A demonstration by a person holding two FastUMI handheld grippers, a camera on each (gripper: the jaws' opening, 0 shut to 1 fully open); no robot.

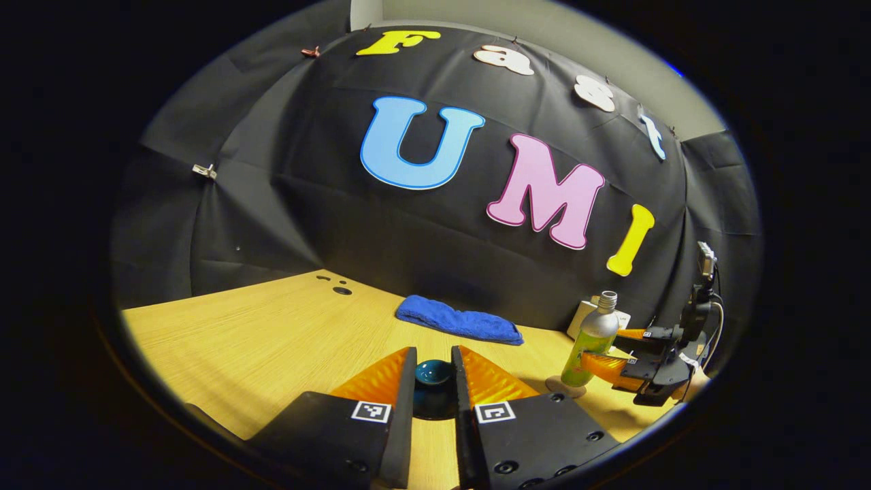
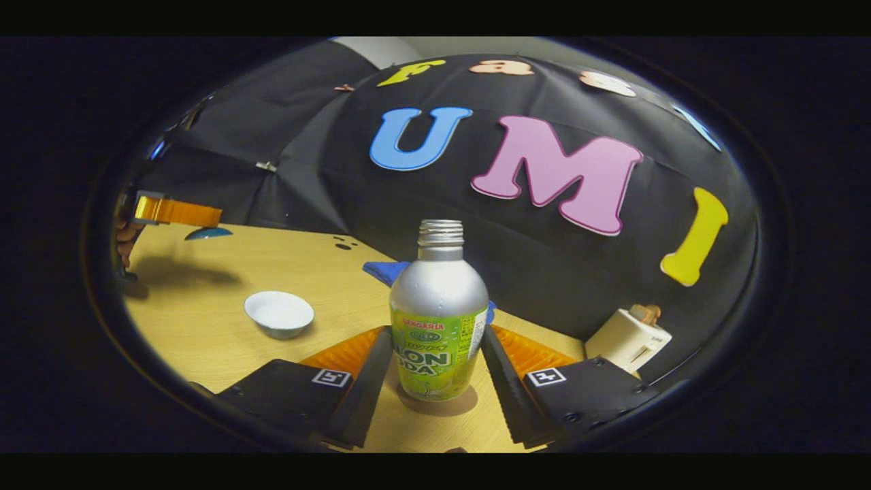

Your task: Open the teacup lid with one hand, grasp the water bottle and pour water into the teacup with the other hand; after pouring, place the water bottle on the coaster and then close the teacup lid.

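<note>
Wooden tabletop (image 2: pixel 224 265): right gripper view shows the white teacup (image 2: pixel 279 314) uncovered, contents indiscernible. Left gripper (image 1: pixel 434 367) clamps the blue lid (image 1: pixel 433 372) — raised. Right gripper (image 2: pixel 435 354) straddles the water bottle (image 2: pixel 439 320) on its coaster (image 1: pixel 565 387), fingers apart — not touching.

My table (image 2: pixel 224 262) is pale wood with small dark holes (image 2: pixel 343 243) at its far edge; on it lie a blue towel (image 1: pixel 459 320) by the far wall, a white bowl (image 2: pixel 279 313) to the left, and the bottle (image 2: pixel 439 320) on a round coaster (image 1: pixel 566 386); a white box (image 2: pixel 626 338) sits far right.
</note>
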